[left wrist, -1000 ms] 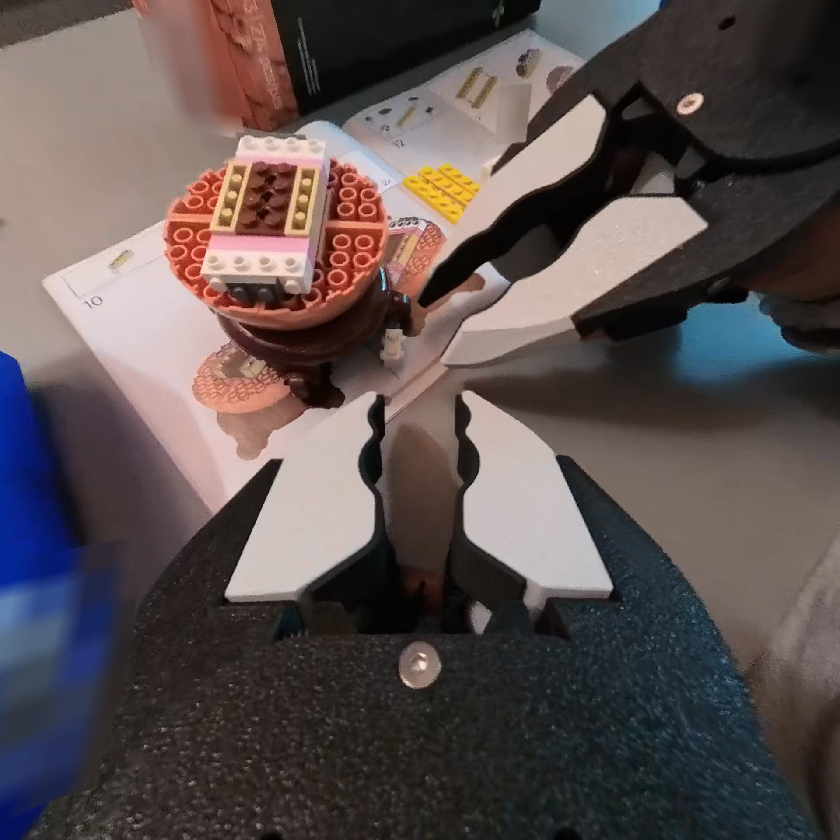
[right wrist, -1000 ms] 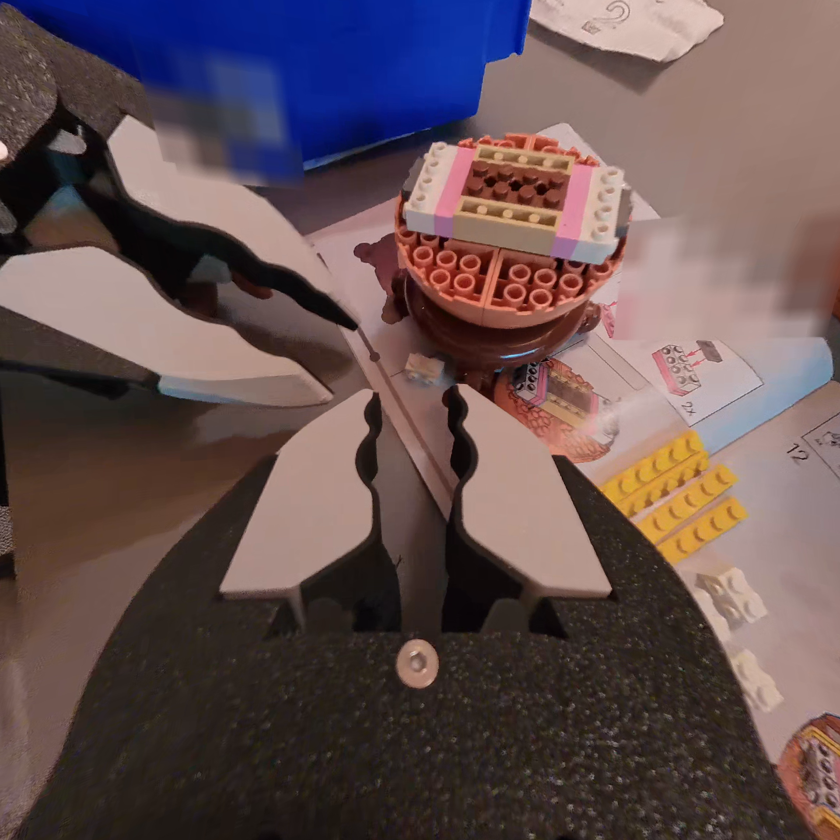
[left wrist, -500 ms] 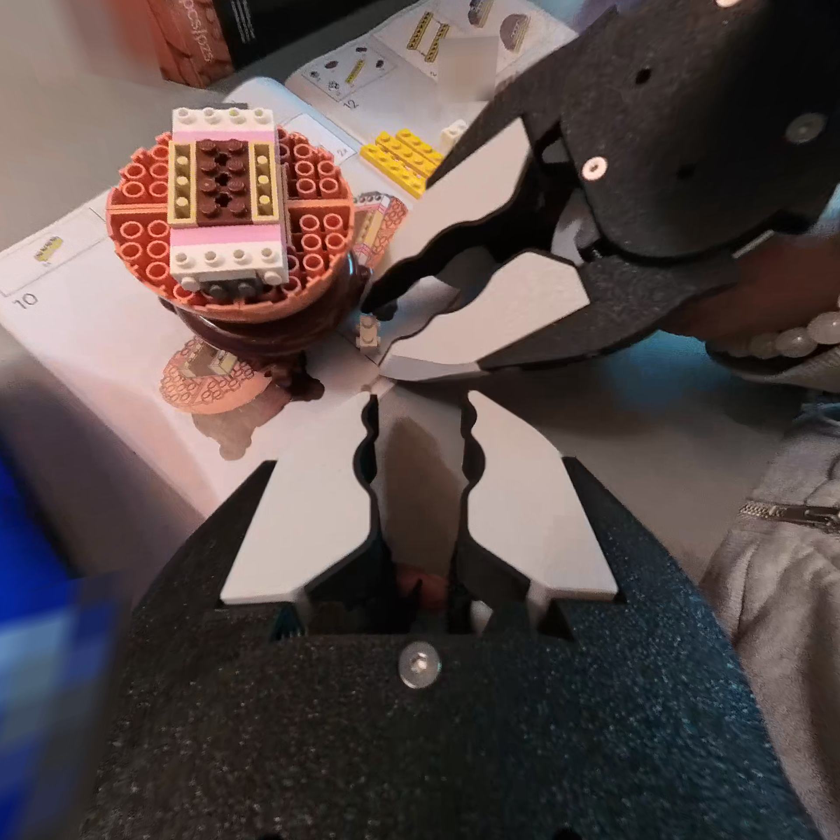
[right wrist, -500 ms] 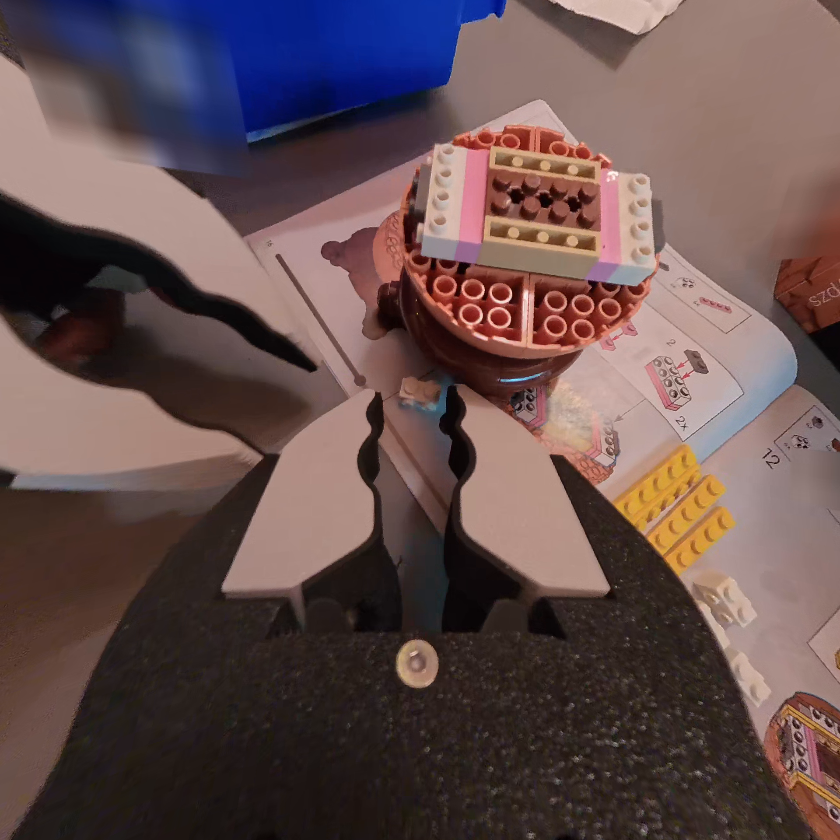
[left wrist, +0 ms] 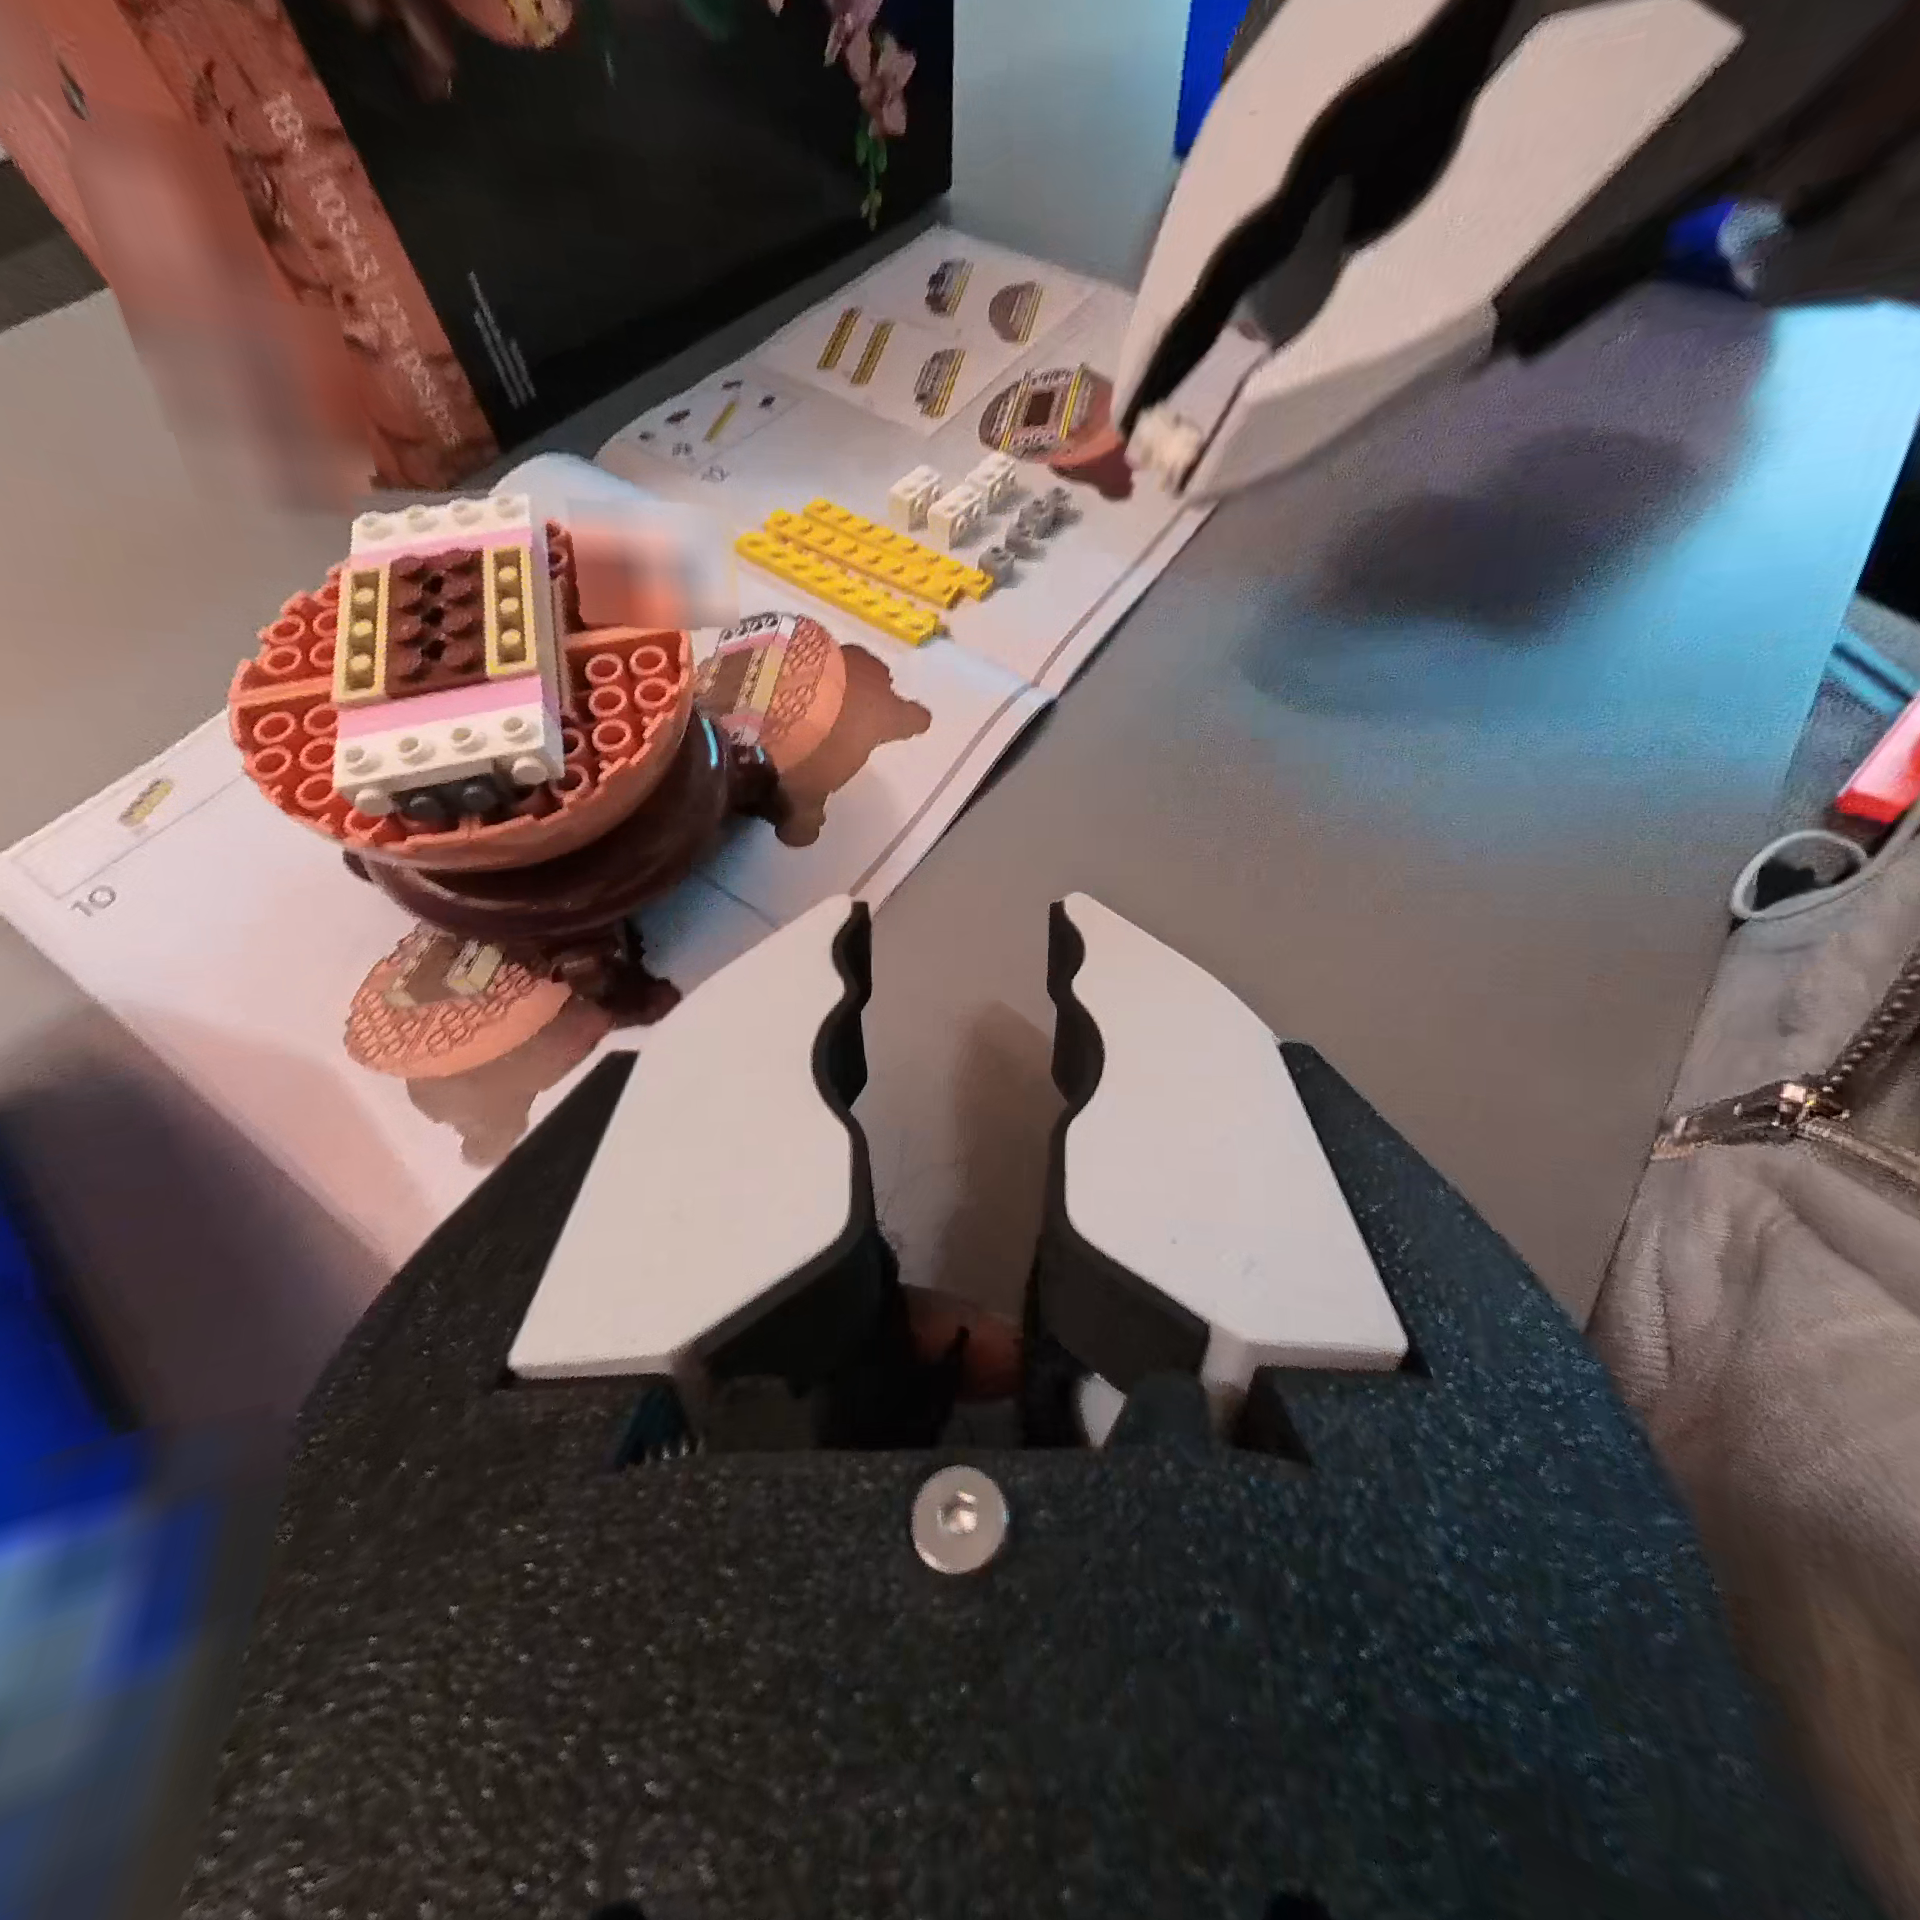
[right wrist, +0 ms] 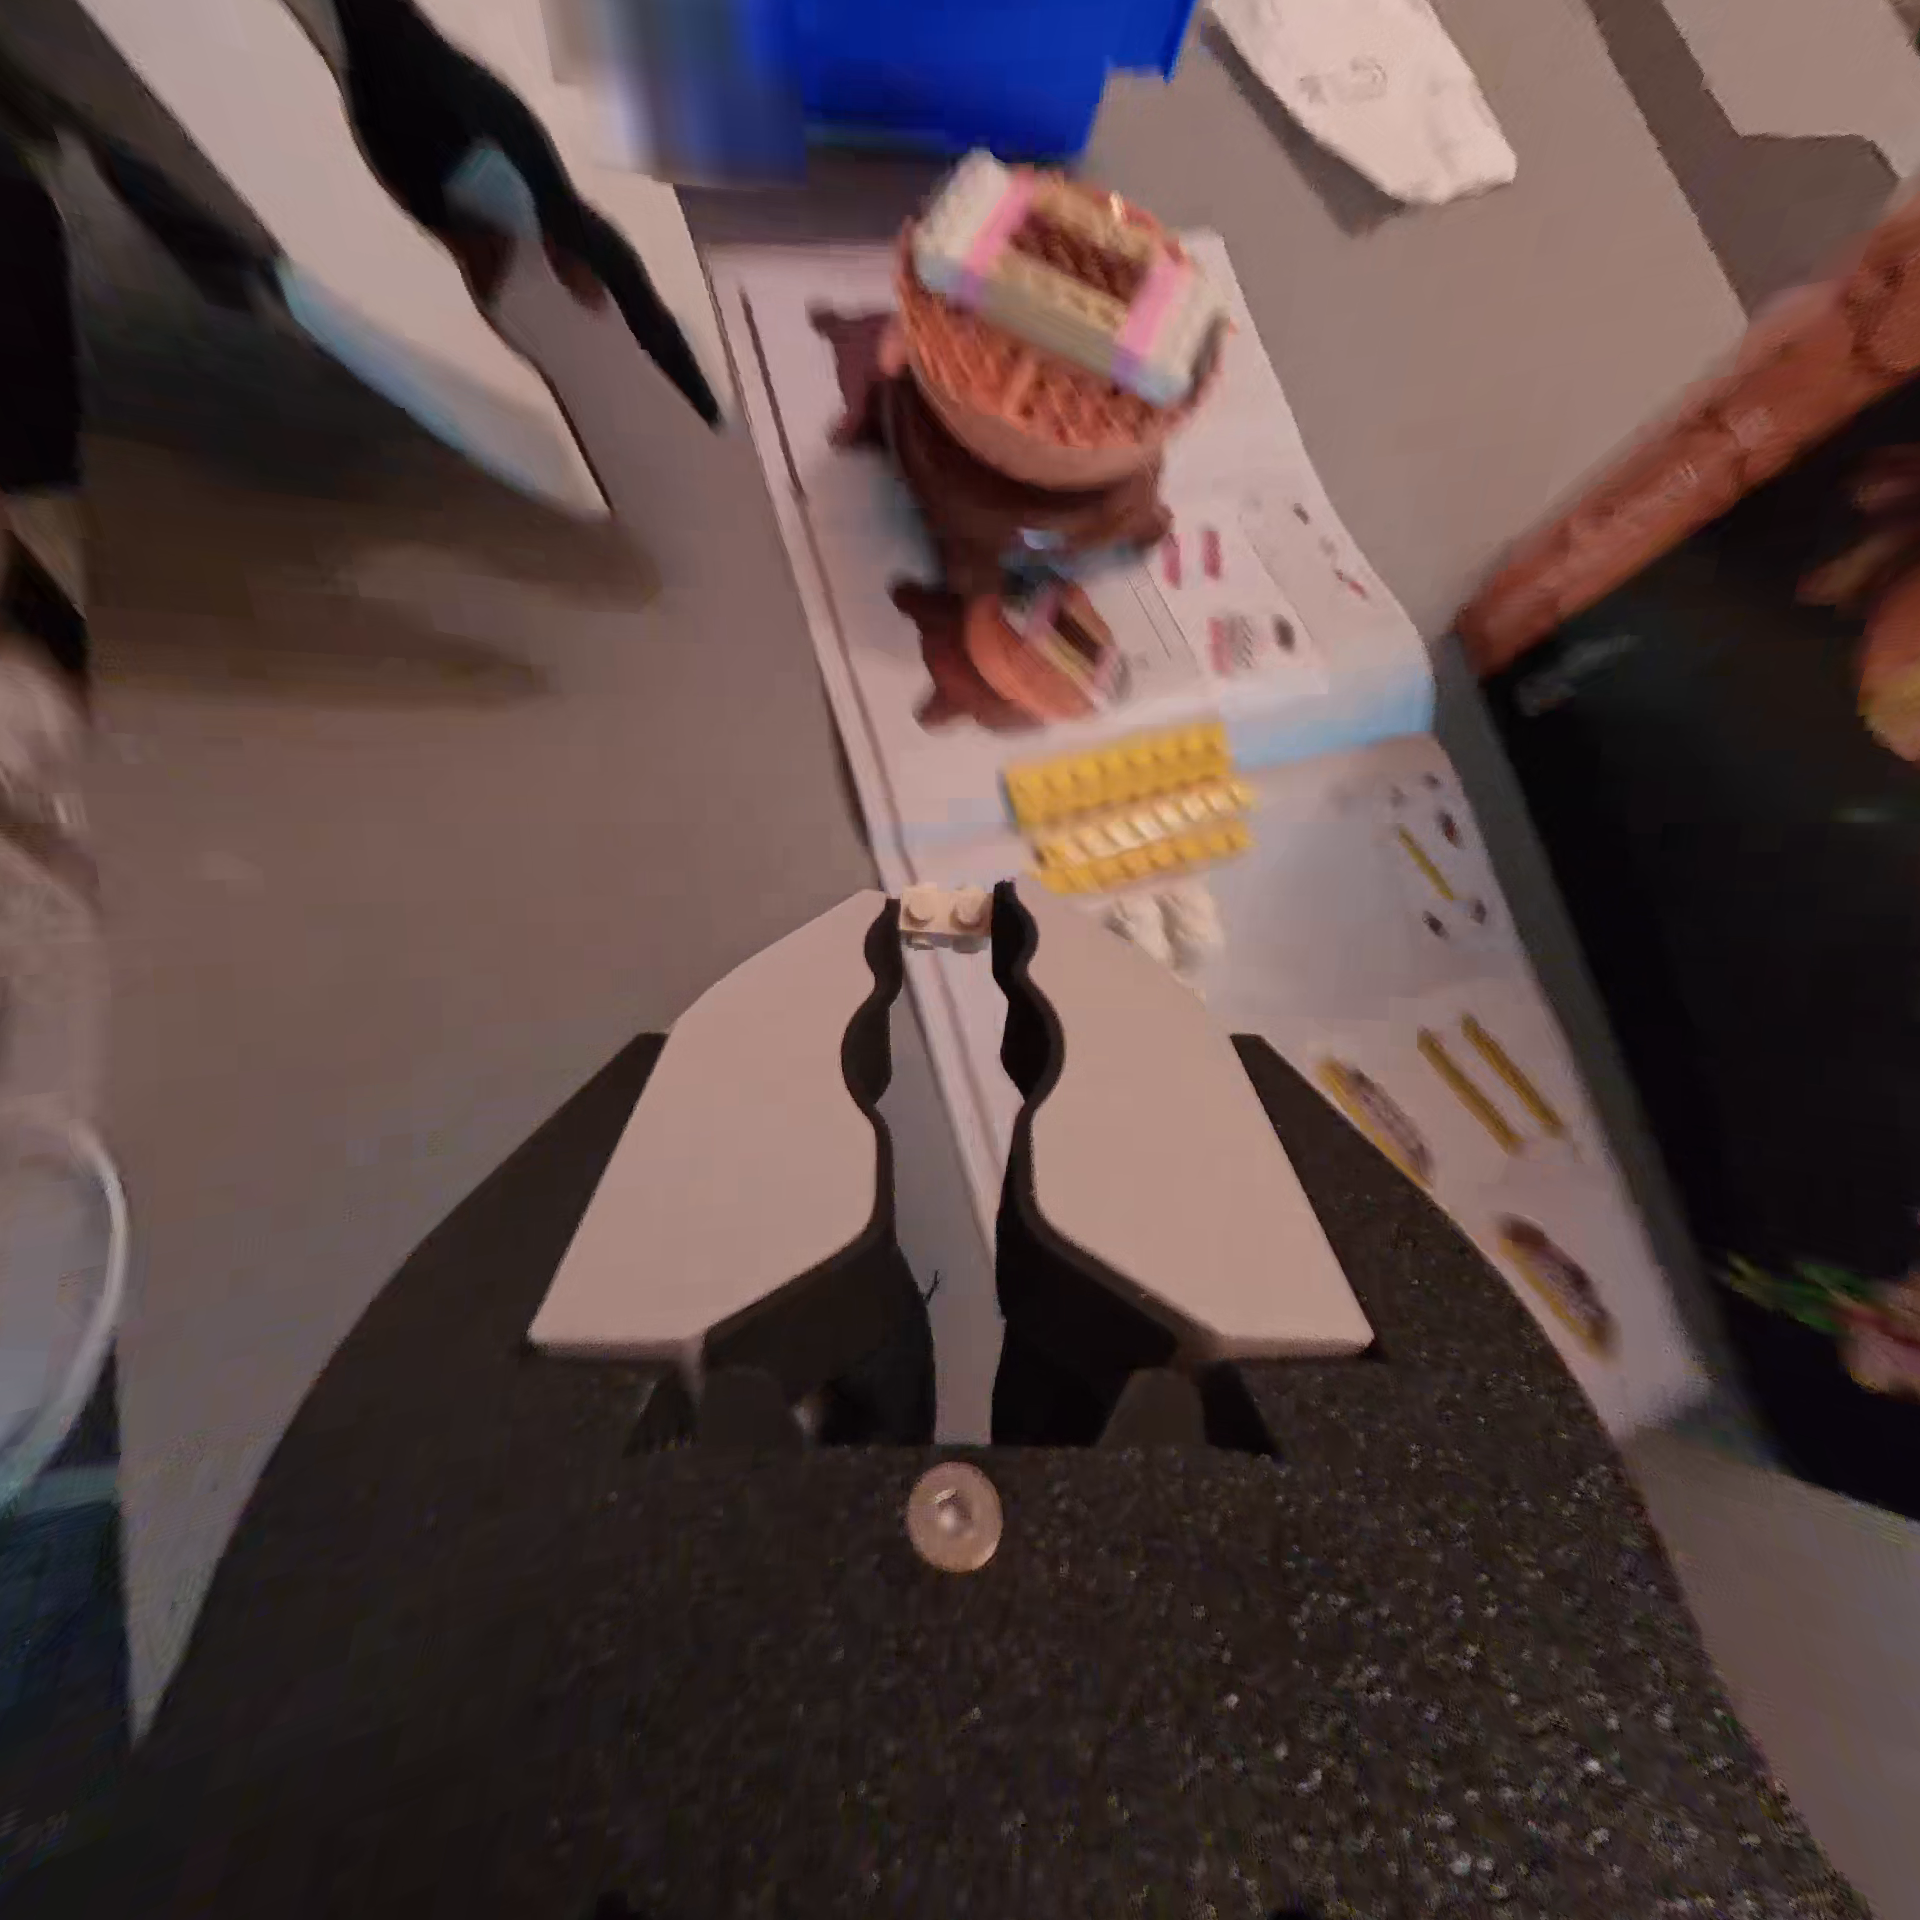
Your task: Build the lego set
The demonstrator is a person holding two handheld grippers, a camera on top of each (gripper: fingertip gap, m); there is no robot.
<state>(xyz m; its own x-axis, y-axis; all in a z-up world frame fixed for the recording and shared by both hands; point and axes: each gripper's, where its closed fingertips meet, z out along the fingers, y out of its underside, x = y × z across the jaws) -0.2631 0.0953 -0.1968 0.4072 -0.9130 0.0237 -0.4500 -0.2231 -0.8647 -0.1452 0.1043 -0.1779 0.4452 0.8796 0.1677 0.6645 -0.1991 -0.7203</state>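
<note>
The right tongs (right wrist: 943, 914) are raised above the surface (left wrist: 1351, 831), tips pinched on a small pale brick (right wrist: 943, 923) — only the very ends touch it. The left tongs (left wrist: 954, 914) sit low, parted with a clear gap — nothing between them.

Left wrist view low over table (left wrist: 1351, 831), right wrist view higher, facing, both sharing booklet (right wrist: 1299, 582)
</note>
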